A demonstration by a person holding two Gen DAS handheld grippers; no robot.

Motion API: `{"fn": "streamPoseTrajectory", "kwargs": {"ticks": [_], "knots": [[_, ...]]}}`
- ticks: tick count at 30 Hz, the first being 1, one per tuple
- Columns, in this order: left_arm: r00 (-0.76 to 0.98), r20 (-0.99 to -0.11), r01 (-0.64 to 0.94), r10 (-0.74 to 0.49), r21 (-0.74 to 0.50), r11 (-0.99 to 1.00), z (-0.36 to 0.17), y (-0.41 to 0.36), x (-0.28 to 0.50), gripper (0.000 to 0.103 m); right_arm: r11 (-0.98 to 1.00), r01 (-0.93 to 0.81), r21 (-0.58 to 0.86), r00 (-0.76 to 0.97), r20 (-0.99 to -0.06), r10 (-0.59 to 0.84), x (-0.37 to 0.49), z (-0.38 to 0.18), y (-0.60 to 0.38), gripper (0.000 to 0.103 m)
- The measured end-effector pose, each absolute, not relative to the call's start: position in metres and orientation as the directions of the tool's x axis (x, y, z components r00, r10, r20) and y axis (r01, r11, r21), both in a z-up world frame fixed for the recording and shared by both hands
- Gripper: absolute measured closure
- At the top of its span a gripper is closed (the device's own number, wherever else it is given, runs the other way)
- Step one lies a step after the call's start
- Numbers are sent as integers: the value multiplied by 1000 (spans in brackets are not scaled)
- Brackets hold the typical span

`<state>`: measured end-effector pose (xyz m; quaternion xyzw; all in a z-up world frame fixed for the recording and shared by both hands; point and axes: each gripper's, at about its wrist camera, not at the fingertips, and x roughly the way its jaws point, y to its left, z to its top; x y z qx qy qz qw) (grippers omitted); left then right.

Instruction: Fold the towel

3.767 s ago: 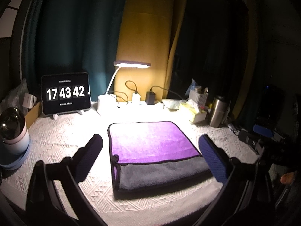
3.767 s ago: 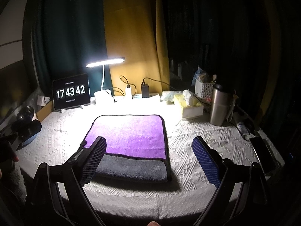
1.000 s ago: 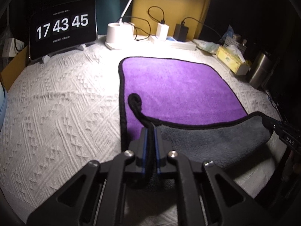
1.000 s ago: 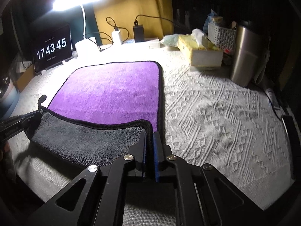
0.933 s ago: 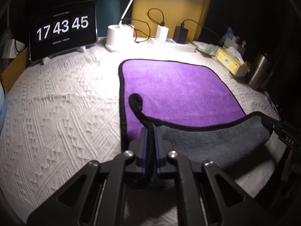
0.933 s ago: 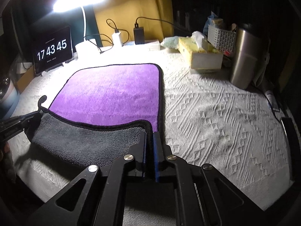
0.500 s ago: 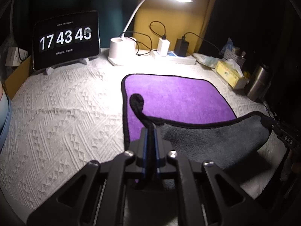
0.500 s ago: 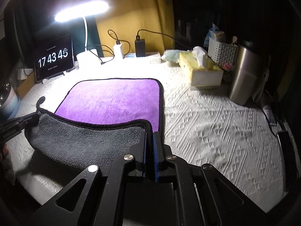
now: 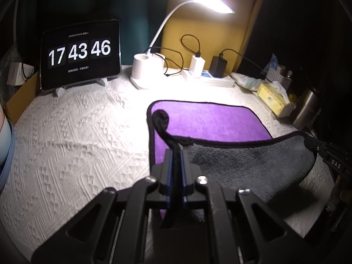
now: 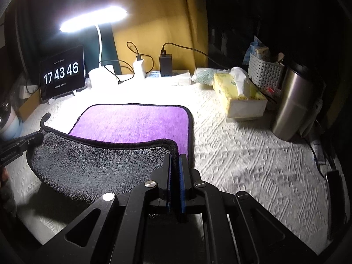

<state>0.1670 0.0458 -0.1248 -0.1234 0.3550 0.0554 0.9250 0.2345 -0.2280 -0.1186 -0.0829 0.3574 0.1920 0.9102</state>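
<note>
The towel (image 9: pixel 209 121) is purple on one face and grey on the other, with black trim, and lies on the white textured tablecloth (image 9: pixel 77 143). My left gripper (image 9: pixel 175 154) is shut on its near left corner by the black hanging loop (image 9: pixel 160 118). My right gripper (image 10: pixel 175 157) is shut on the near right corner. Both hold the near edge lifted, so the grey underside (image 10: pixel 99 165) hangs between them above the purple face (image 10: pixel 136 123). The right gripper's tip shows in the left wrist view (image 9: pixel 325 151), and the left gripper's tip in the right wrist view (image 10: pixel 19 145).
At the back stand a tablet clock (image 9: pixel 80 54), a lit desk lamp (image 9: pixel 147 70) and a power strip with chargers (image 9: pixel 209 77). At the right are a tissue box (image 10: pixel 239 96), a white basket (image 10: pixel 264 70) and a steel tumbler (image 10: pixel 290 105). A phone (image 10: pixel 336 193) lies near the right edge.
Both grippers closed on the towel's near corners and have raised them, lifting the near edge higher off the table. The clock went from 17:43:42 to 17:43:46.
</note>
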Motion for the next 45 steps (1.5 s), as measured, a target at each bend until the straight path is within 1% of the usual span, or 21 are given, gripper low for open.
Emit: {"fn": "streamPoseTrajectory", "kwargs": {"ticks": [20,45], "knots": [[743,-668,-221,48,-176,959,-124,64,201,96,907,-422,-11,670,-677,304,276,-119,-213,96],[743,-667,-211,50,-163,964,-130,77,251,96,905,-425,-11,665,-682,304,326,-128,-201,96]]}}
